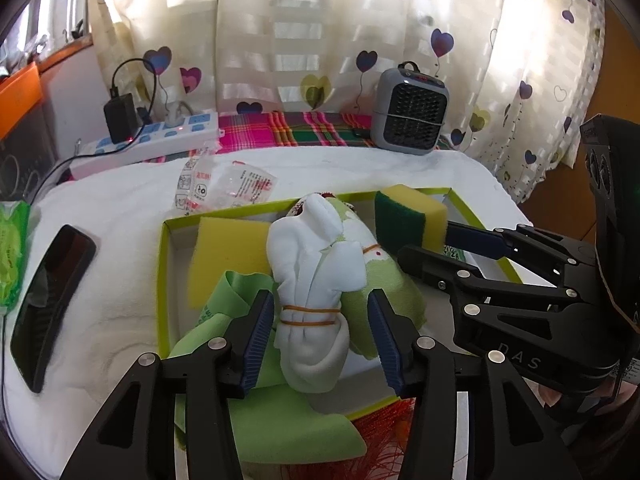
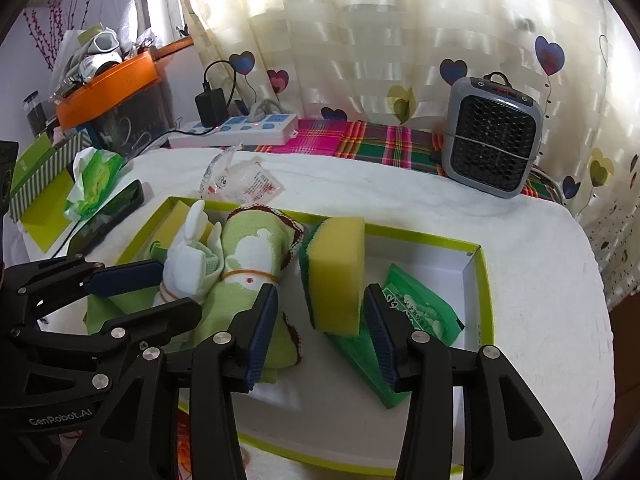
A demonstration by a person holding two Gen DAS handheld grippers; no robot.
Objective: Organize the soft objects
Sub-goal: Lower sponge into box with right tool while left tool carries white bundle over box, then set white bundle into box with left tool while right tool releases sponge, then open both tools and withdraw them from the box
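Observation:
A shallow green-rimmed box (image 1: pixel 164 264) (image 2: pixel 486 300) lies on a white cloth. Inside it, a white towel roll (image 1: pixel 312 280) bound with rubber bands stands between the fingers of my left gripper (image 1: pixel 320 340) (image 2: pixel 178 288); the pads stand clear of it on both sides. Beside it lies a green patterned towel roll (image 2: pixel 248 256) (image 1: pixel 380 280). A yellow-and-green sponge (image 2: pixel 336 272) (image 1: pixel 412 216) stands on edge between the pads of my right gripper (image 2: pixel 320 332) (image 1: pixel 426 244), which do not press it. A second yellow sponge (image 1: pixel 224 256) and a green packet (image 2: pixel 420 312) also lie in the box.
A black phone (image 1: pixel 48 300) (image 2: pixel 108 216) lies left of the box, with a green tissue pack (image 2: pixel 92 176) behind it. A clear plastic wrapper (image 1: pixel 224 188), a power strip (image 1: pixel 152 140) and a grey heater (image 2: pixel 492 136) stand at the back by the curtain.

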